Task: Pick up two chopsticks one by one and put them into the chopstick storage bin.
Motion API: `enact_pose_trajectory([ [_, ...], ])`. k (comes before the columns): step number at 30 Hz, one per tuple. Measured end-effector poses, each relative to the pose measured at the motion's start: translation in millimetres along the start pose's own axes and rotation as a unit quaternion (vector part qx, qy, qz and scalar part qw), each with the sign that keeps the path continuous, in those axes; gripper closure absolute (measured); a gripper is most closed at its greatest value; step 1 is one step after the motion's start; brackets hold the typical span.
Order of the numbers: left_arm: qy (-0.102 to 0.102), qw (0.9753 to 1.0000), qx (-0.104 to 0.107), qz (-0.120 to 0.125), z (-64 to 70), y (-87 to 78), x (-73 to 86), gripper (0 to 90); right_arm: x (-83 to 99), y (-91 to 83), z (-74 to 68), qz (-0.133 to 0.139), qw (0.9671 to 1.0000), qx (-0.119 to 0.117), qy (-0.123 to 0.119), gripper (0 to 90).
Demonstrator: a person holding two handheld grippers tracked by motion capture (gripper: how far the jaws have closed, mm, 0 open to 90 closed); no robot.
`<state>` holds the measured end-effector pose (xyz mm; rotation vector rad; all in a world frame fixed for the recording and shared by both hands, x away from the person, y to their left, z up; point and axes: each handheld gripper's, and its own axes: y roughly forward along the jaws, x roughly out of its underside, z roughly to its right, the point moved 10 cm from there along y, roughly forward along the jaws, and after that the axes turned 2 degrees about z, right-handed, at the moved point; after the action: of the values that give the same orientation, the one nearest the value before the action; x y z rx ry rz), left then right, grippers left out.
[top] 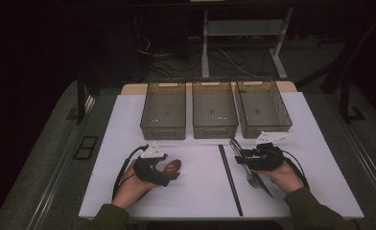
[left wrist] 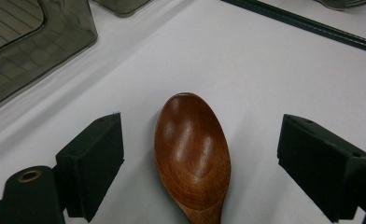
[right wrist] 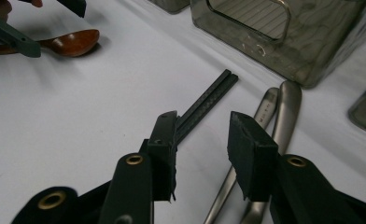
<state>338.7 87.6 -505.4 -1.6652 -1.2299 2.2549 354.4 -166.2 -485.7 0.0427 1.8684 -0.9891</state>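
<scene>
A brown wooden spoon [left wrist: 193, 154] lies bowl-down on the white table [top: 195, 187]. My left gripper [left wrist: 202, 135] is open, one jaw on each side of the spoon's bowl and neither touching it. In the high view the left gripper [top: 173, 169] and spoon [top: 172, 165] sit at the front left. My right gripper [right wrist: 204, 126] is open just above the table with nothing between its jaws. It hovers over the metal cutlery [right wrist: 284, 107], beside a pair of black chopsticks [right wrist: 209, 100]. From above, the right gripper [top: 240, 157] is right of centre.
Three clear grey bins stand side by side at the back: left [top: 163, 132], middle [top: 215, 132], right [top: 265, 129]. The chopsticks [top: 230, 179] run front to back down the middle. Metal cutlery [top: 251, 179] lies under the right hand. Dark floor surrounds the table.
</scene>
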Motion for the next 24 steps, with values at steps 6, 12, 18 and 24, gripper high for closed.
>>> enact_pose_trajectory([
  [6,-0.001,1.0,0.003,0.002,2.1,-0.5,-0.5,13.7,-5.3,7.9,-0.8,-0.002,1.0,-0.004,-0.005,70.6],
  [12,0.002,1.0,0.002,-0.002,2.0,-1.3,0.5,13.7,-9.2,15.3,0.6,-0.011,0.9999,-0.003,-0.001,76.6],
  [18,-0.001,1.0,0.004,0.005,3.0,-1.8,0.1,13.0,-16.3,23.6,5.3,-0.017,0.9999,0.001,0.001,84.8],
  [24,-0.008,0.9999,0.002,0.012,2.9,-1.8,-0.1,8.0,-24.6,36.4,12.8,-0.031,0.9995,0.007,0.006,89.7],
])
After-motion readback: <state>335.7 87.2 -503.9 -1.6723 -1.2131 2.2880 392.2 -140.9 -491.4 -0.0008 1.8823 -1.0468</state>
